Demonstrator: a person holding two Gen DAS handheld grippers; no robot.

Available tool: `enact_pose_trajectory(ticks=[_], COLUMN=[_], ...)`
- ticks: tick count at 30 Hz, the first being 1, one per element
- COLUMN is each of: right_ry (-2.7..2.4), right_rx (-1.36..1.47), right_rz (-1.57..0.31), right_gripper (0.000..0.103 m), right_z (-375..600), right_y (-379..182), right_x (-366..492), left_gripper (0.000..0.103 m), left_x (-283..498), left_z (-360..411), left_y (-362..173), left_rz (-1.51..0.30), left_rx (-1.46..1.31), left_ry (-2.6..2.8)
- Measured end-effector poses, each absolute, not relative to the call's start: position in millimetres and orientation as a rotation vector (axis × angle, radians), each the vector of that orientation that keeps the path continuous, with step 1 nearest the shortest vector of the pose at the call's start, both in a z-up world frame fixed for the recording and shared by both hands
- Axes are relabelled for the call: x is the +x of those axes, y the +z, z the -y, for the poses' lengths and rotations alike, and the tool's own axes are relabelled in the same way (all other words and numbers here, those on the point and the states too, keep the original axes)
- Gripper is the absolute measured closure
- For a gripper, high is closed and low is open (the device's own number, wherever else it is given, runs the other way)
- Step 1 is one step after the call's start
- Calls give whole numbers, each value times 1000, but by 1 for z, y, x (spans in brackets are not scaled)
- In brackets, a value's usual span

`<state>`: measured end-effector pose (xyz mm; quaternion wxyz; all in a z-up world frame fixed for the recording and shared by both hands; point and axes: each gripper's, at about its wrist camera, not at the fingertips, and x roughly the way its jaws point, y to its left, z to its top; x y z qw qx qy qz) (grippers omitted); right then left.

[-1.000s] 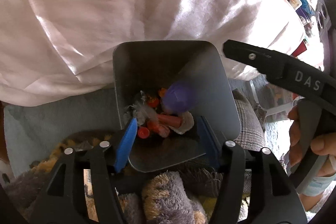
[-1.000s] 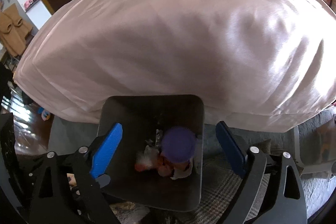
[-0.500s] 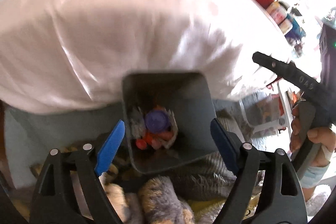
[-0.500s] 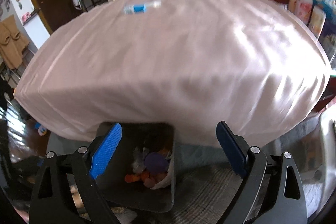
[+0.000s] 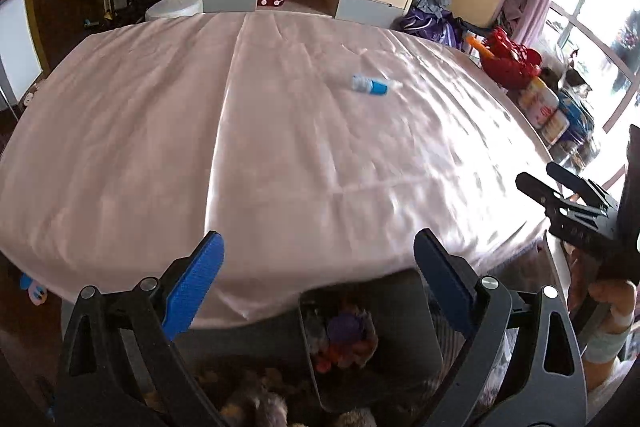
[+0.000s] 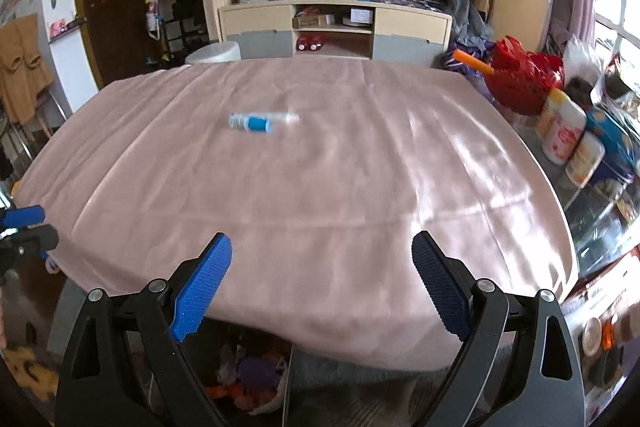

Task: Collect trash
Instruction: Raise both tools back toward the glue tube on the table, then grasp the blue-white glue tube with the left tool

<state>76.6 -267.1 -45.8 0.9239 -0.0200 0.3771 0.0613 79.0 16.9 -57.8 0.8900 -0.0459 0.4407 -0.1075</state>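
A small blue and white bottle (image 5: 370, 85) lies on its side on the pink-clothed table (image 5: 260, 155), far from both grippers; it also shows in the right wrist view (image 6: 256, 122). A dark grey bin (image 5: 404, 311) stands on the floor below the table's near edge, holding a purple lid (image 5: 344, 327) and orange and white scraps; the right wrist view (image 6: 248, 375) shows its contents too. My left gripper (image 5: 318, 263) is open and empty above the table edge. My right gripper (image 6: 322, 263) is open and empty, and appears at the right of the left wrist view (image 5: 568, 203).
A red basket (image 6: 520, 75), tins and jars (image 6: 564, 131) stand right of the table. A low cabinet (image 6: 336, 27) and a TV are behind it. Furry cushions (image 5: 256, 403) lie by the bin.
Both grippers have lifted and tilted up from over the bin to face across the table. The bottle on the table has come into full view. The purple lid lies in the bin.
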Motion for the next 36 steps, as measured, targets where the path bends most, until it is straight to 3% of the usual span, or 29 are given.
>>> enact_pose_trajectory(ticks=[25,36], right_ry=[97,69], right_rx=[9,34], right_rz=[-857,-876], right_gripper=[13,13], right_z=[276,300], right_y=[-80,-86], right_x=[215,240], left_gripper=[13,26], left_x=[251,292], left_z=[71,109], left_y=[-114,-122], left_rz=[-942,-948], left_rx=[84,106], left_ry=[-241,-264])
